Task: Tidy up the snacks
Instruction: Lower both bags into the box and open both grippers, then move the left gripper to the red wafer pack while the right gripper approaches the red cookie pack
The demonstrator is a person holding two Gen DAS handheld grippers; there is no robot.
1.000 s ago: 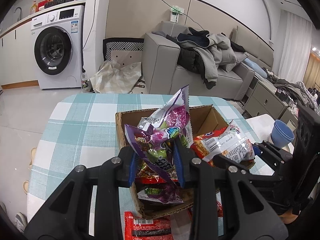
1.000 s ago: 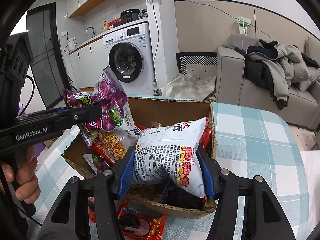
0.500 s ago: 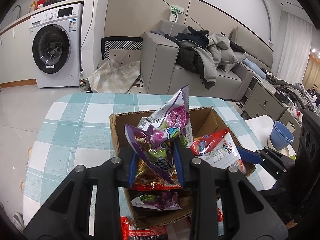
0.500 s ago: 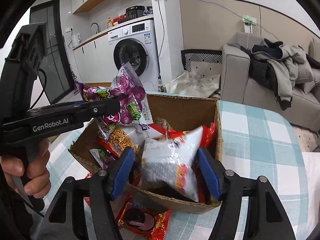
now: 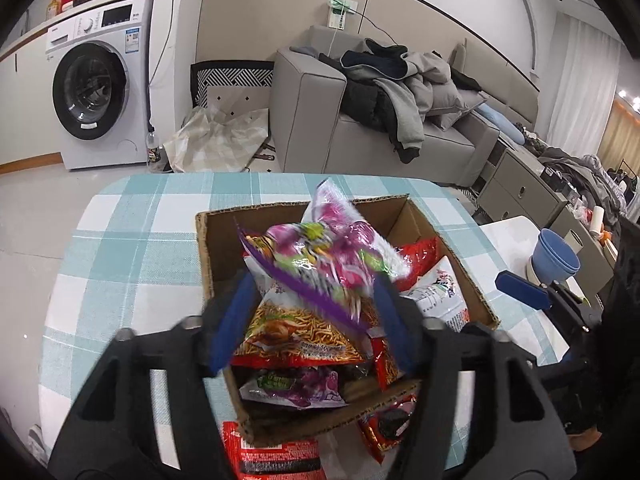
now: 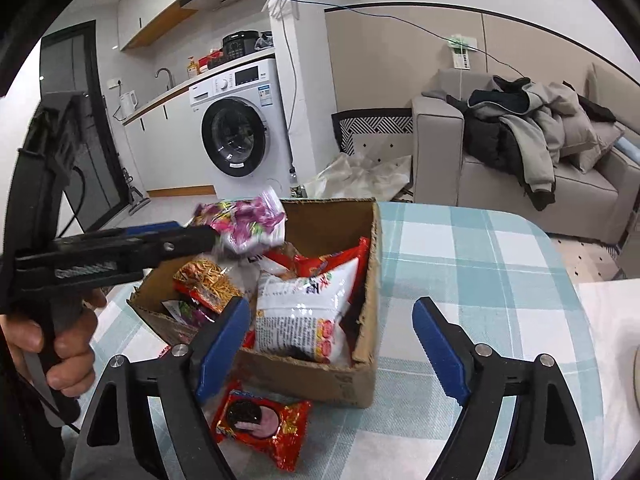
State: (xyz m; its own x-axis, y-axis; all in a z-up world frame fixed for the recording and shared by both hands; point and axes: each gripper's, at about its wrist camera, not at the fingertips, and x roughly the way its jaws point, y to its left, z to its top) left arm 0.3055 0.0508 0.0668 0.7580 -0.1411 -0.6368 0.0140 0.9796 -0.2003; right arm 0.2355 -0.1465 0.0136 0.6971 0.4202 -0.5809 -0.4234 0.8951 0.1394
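The left gripper [image 5: 316, 320] is seen with its blue pads [image 5: 230, 320] spread apart, its jaws having just been opening. The purple snack bag [image 5: 328, 256], blurred, lies between and above them, not pressed by either pad. Its long axis runs diagonally from the lower left up toward the far right of the cardboard box [image 5: 208, 256], with its white top end pointing at the box's far wall. In the right wrist view the same purple snack bag [image 6: 244, 224] is seen just beyond the tip of the left gripper [image 6: 200, 236], over the far left corner of the cardboard box [image 6: 370, 276].

The right gripper [image 6: 332, 344] is also held wide apart, its jaws having just been opening, and nothing is gripped between its pads [image 6: 224, 340]. The white snack bag [image 6: 304, 312] is leaned inside the box against the right wall, long axis roughly upright, top end tilted toward the far wall.

Under the purple bag an orange noodle-snack bag [image 5: 288, 328] is laid flat in the box, and a second purple packet [image 5: 296, 388] rests at the near wall. A red cookie packet [image 6: 260, 424] lies on the checked tablecloth [image 6: 472, 256] just outside the box's near wall. The left gripper's handle is held by a hand [image 6: 60, 344].
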